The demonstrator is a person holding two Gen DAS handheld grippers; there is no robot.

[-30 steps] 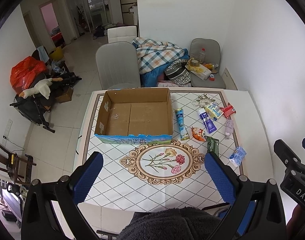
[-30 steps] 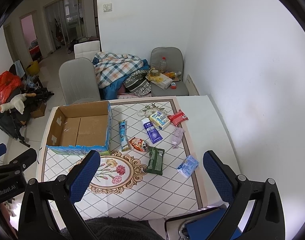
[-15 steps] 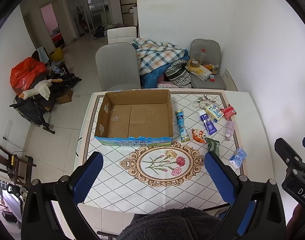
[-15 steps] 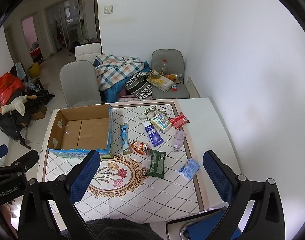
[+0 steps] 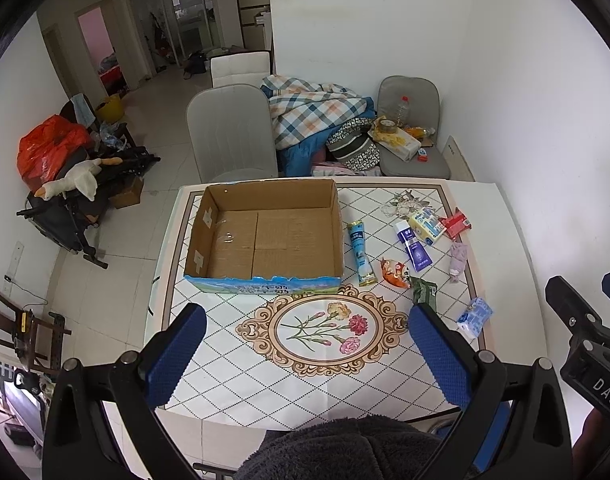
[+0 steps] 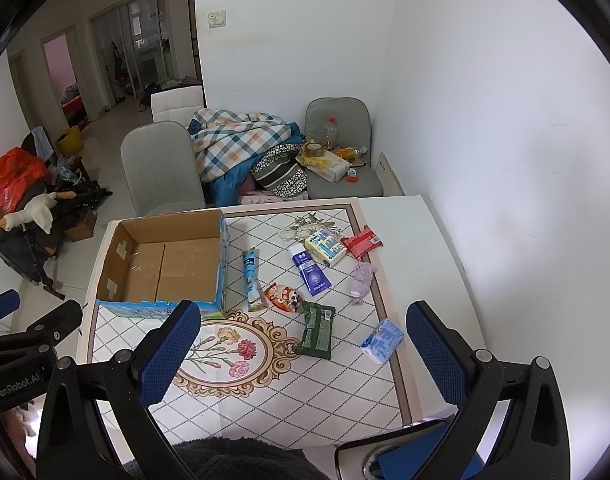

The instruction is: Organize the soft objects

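Soft packets lie loose on the right half of the desk [image 5: 209, 408], and the open cardboard box [image 5: 265, 236] stands on the left half with nothing inside it. Just beside the right wall of the box is a long blue sachet [image 5: 359, 252], and next to its near end is an orange snack bag [image 6: 283, 298]. A dark green pack [image 6: 317, 330] lies close to the orange bag, at the edge of the flower picture printed on the desk cover. Farther back there are a dark blue tube [image 6: 311, 270], a yellow and blue packet [image 6: 325, 246] and a red packet [image 6: 363, 242], close together. A pale purple wrapper [image 6: 361, 278] and a light blue pack [image 6: 383, 340] lie near the right border.

Both claws hover above the near edge of the desk. The left claw [image 5: 305, 356] is released, its blue pads wide apart and holding nothing. The right claw [image 6: 301, 356] is released in the same way.
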